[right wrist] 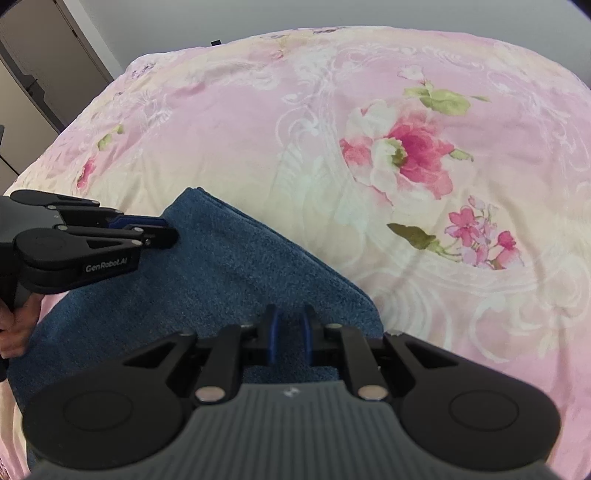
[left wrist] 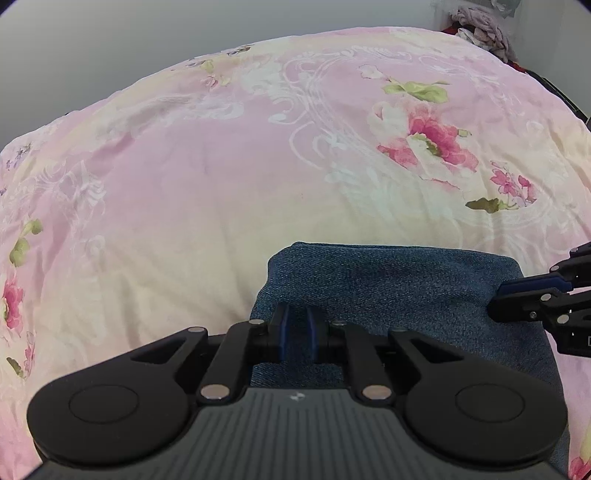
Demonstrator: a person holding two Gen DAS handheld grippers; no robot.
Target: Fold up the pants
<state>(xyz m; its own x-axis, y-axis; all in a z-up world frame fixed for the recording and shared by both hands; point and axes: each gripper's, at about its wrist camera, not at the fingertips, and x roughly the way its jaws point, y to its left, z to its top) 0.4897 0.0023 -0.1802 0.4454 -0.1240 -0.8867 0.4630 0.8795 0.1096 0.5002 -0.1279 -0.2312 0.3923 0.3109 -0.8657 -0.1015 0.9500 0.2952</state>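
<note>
Folded blue denim pants (left wrist: 388, 280) lie on a pink floral bedcover (left wrist: 184, 177). My left gripper (left wrist: 297, 330) is shut on the pants' near left part, with denim pinched between its blue pads. From the right edge, my right gripper (left wrist: 496, 299) reaches onto the same fabric. In the right wrist view the pants (right wrist: 221, 266) run diagonally from upper left to lower right. There my right gripper (right wrist: 290, 332) is shut on the pants near their right corner. The left gripper (right wrist: 170, 229) grips the fold's left edge, held by a person's hand (right wrist: 16, 325).
The bedcover (right wrist: 443, 277) spreads wide beyond the pants in both views. A pile of crumpled clothes (left wrist: 480, 31) sits past the bed's far right corner. A pale cupboard (right wrist: 37, 55) stands beyond the bed's far left edge, against a grey wall.
</note>
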